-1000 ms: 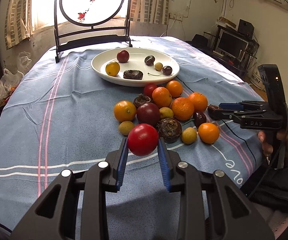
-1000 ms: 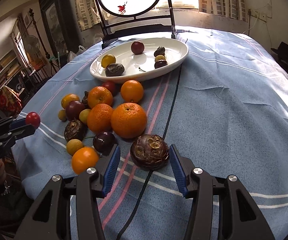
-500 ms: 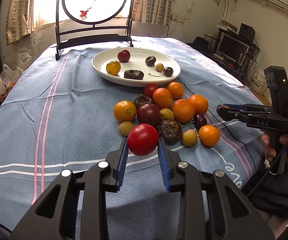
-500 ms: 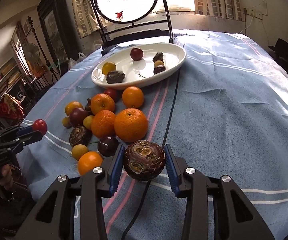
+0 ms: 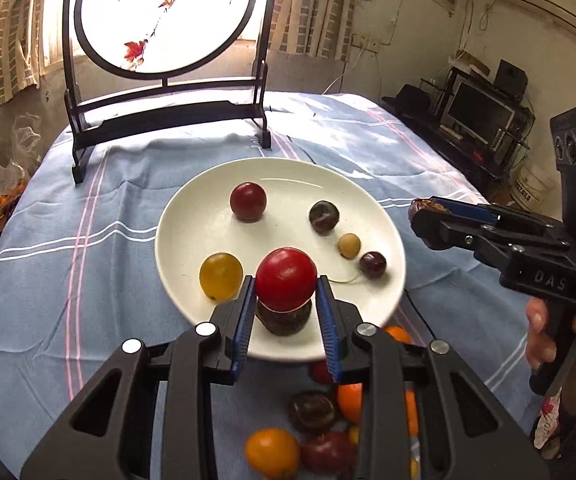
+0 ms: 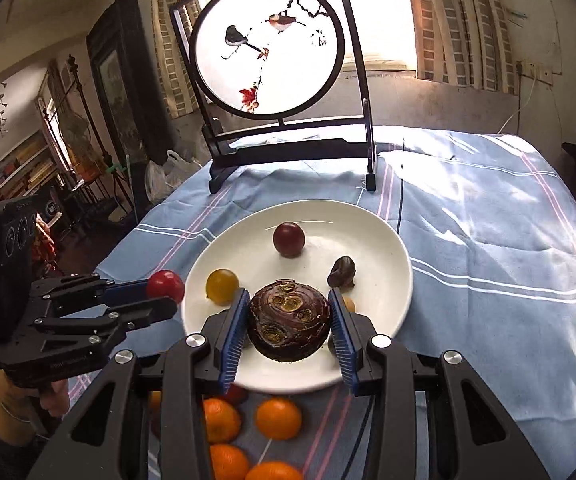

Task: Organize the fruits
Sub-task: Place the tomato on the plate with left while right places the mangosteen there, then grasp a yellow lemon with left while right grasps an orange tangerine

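My left gripper point(image 5: 285, 294) is shut on a round red fruit point(image 5: 285, 279) and holds it above the near part of the white plate point(image 5: 191, 216). My right gripper point(image 6: 288, 320) is shut on a dark brown wrinkled fruit point(image 6: 288, 320) above the near edge of the same plate point(image 6: 384, 248). The plate holds a dark red fruit point(image 5: 248, 201), a yellow fruit point(image 5: 220, 275), a dark wrinkled fruit point(image 5: 324, 216), a small tan fruit point(image 5: 348, 245) and a small dark fruit point(image 5: 372, 264). The right gripper shows at the right of the left wrist view point(image 5: 428, 220).
Oranges point(image 6: 278, 417) and dark fruits point(image 5: 312, 410) lie on the blue striped tablecloth point(image 5: 67, 280) in front of the plate, below the grippers. A black stand with a round painted screen point(image 5: 163, 20) stands behind the plate. The table drops off at the right.
Both grippers moved forward from the fruit pile to above the plate, each carrying its fruit. The right gripper closed on the dark wrinkled fruit and lifted it off the cloth.
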